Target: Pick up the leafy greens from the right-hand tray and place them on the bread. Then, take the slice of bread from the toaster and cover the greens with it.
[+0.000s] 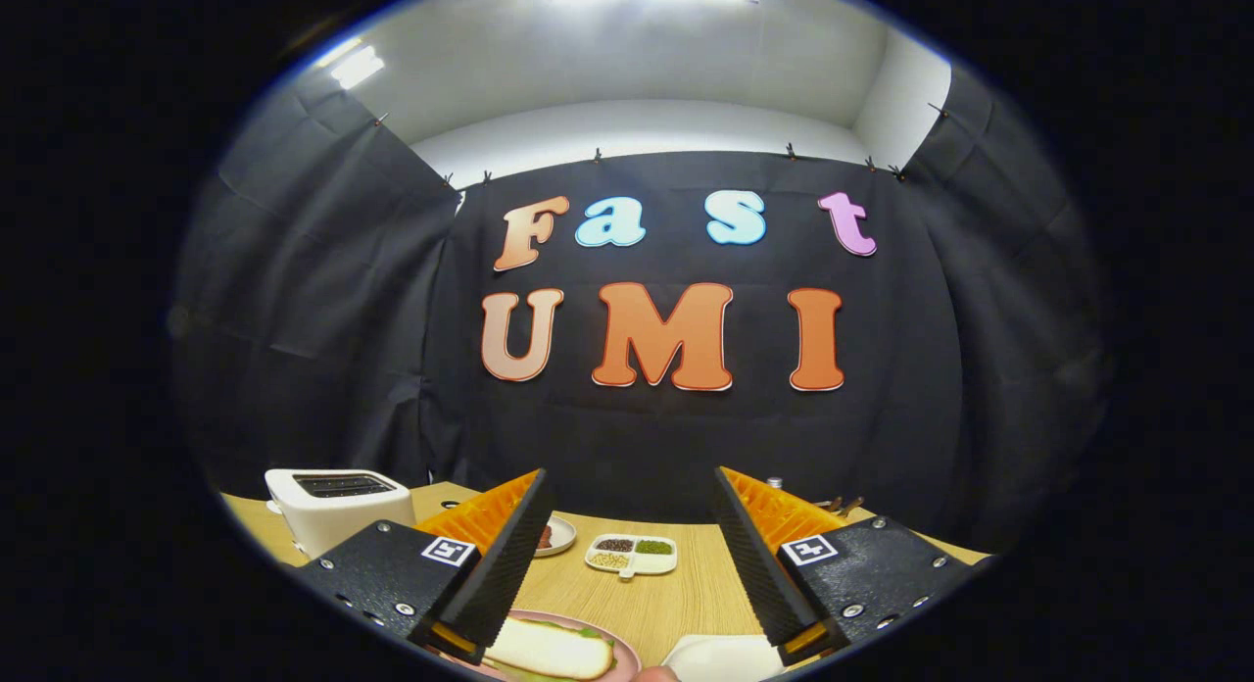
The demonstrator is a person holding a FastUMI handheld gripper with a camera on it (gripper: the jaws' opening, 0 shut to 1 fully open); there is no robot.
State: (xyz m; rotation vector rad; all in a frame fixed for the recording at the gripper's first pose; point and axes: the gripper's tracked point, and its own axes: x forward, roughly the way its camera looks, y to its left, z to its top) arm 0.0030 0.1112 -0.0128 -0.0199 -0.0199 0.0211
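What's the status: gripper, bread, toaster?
Gripper open, holding nothing. Pale bread slice over leafy greens on pink plate, just below fingers. White toaster beyond left finger. Nothing blocking.

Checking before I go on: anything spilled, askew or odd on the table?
Nothing stands out. The toaster stands upright, the divided dish holds its fillings, bread lies over greens on the pink plate, and the gripper jaws stand open, empty.

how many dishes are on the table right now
4: a pink plate with bread between the open fingers of the gripper, a white tray beside it, a divided dish beyond, and a small saucer behind the left finger. More may be hidden.
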